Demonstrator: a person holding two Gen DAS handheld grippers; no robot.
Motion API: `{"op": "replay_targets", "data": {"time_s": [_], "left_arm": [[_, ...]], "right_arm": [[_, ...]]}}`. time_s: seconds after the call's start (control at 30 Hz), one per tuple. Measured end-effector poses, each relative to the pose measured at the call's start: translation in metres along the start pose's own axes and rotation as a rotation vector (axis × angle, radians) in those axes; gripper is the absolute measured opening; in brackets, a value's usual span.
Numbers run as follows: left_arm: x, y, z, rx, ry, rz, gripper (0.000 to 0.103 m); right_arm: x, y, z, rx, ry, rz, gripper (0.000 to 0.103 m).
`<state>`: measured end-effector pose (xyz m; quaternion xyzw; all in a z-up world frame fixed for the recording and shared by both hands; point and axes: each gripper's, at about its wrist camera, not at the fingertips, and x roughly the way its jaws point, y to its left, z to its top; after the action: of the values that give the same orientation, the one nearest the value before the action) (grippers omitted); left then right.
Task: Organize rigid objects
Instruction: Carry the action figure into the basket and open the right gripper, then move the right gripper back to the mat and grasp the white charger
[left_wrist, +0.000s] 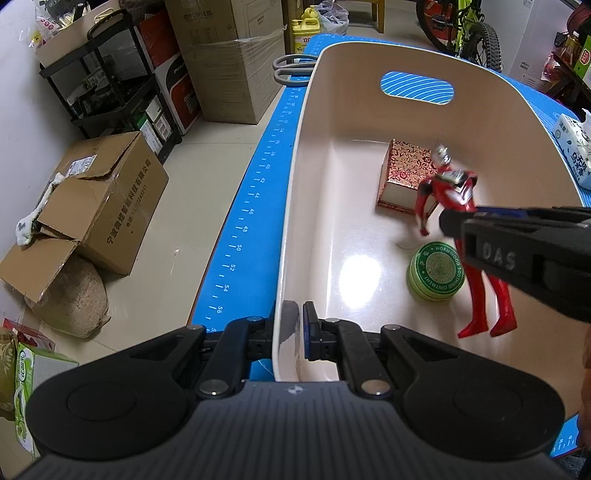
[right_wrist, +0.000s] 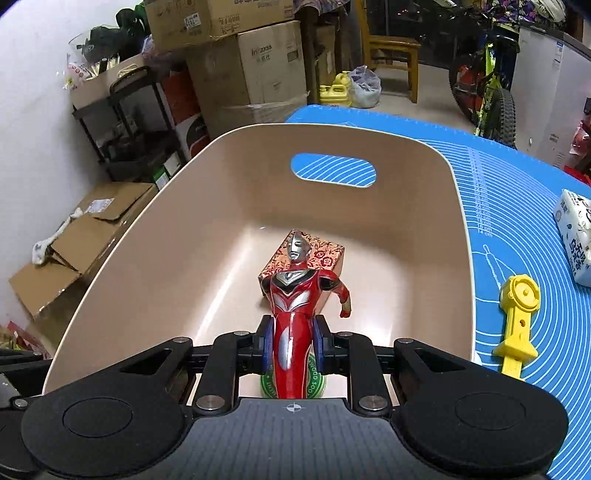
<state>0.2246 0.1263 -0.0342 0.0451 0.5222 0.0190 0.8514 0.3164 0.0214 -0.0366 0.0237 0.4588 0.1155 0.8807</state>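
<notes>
Left wrist view: left gripper (left_wrist: 300, 334) was clamped on the near wall of the beige plastic bin (left_wrist: 295, 206). Right gripper (right_wrist: 294, 343) grasped the red-and-silver plastic hero figure (right_wrist: 295, 306) over the bin, above a round green ointment tin (left_wrist: 436, 271), patterned red-gold box (left_wrist: 406, 177) behind.

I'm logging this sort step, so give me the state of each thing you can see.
Left tool: shut on the bin wall.
Right tool: shut on the figure, held over the bin.
Box: lying in bin.
Tin: closed, in bin.
Yellow toy: on mat, outside bin.
</notes>
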Motion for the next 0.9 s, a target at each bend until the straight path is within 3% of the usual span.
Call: {"op": "replay_targets", "data": {"time_s": [0.2,0.33,0.5,0.6,0.9], "left_arm": [[0.0,0.0,0.0,0.002,-0.001,0.002,0.011],[-0.001,-0.001,0.001,0.001,0.003,0.007,0.011],[-0.001,-0.001,0.002,0.001,0.003,0.006,0.011],[-0.001,-0.001,0.002,0.0,0.004,0.007,0.011],[0.0,-0.001,0.001,-0.002,0.004,0.009,0.011]], "right_arm": [[0.004,0.001,0.002,-0.012,0.035,-0.018,0.031],[-0.004,0.002,0.002,-0.016,0.002,-0.007,0.058],[-0.02,-0.005,0.005,-0.013,-0.037,0.004,0.068],[-0.039,-0.01,0.007,0.004,-0.086,-0.009,0.081],[-0.088,-0.053,0.009,0.055,-0.192,-0.067,0.085]]}}
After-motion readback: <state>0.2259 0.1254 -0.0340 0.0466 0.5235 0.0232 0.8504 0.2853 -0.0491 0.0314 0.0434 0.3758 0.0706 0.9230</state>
